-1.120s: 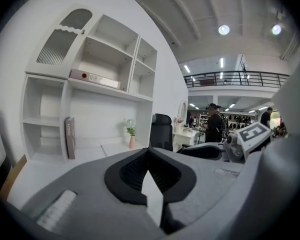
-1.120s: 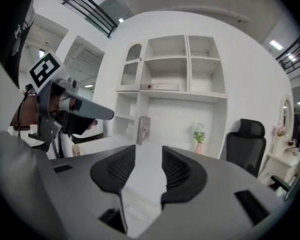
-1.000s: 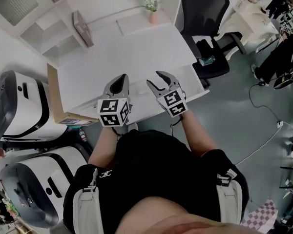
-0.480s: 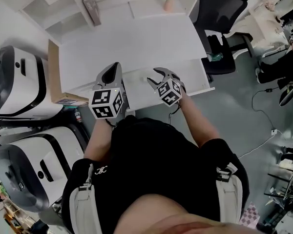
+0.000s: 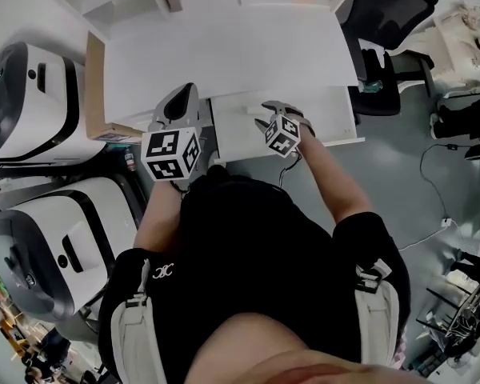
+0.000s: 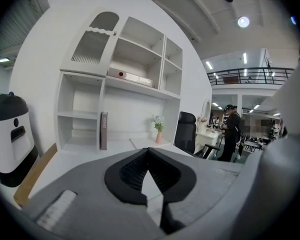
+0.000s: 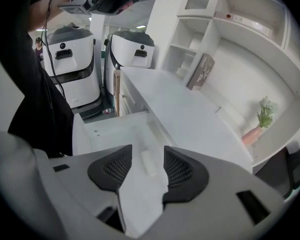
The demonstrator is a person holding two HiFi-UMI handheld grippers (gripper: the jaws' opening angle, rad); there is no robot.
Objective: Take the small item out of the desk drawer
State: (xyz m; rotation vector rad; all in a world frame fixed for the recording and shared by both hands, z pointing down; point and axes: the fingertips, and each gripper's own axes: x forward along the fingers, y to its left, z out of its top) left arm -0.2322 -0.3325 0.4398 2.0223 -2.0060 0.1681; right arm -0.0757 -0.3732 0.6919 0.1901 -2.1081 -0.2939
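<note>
The white desk's drawer (image 5: 336, 117) stands pulled out toward me, and its left wall (image 7: 90, 134) shows in the right gripper view. On its floor lies a small white block (image 7: 148, 163), faintly seen as the small item (image 5: 250, 112) in the head view. My right gripper (image 5: 264, 112) hangs open low over the drawer, its jaws (image 7: 147, 150) framing the block without touching it. My left gripper (image 5: 186, 89) is shut on nothing, held higher at the drawer's left corner; its closed tips (image 6: 149, 151) point over the desktop (image 6: 80, 156).
Two large white machines (image 5: 32, 94) stand left of the desk, with a brown board (image 5: 94, 78) against the desk's side. A black office chair (image 5: 396, 10) sits at the right. Shelves at the back hold a book (image 6: 103, 130) and a pink vase (image 6: 158, 134).
My right gripper has sunk lower and forward over the open drawer. The left gripper has stayed high by the drawer's left corner. The head view has shifted toward the desk.
</note>
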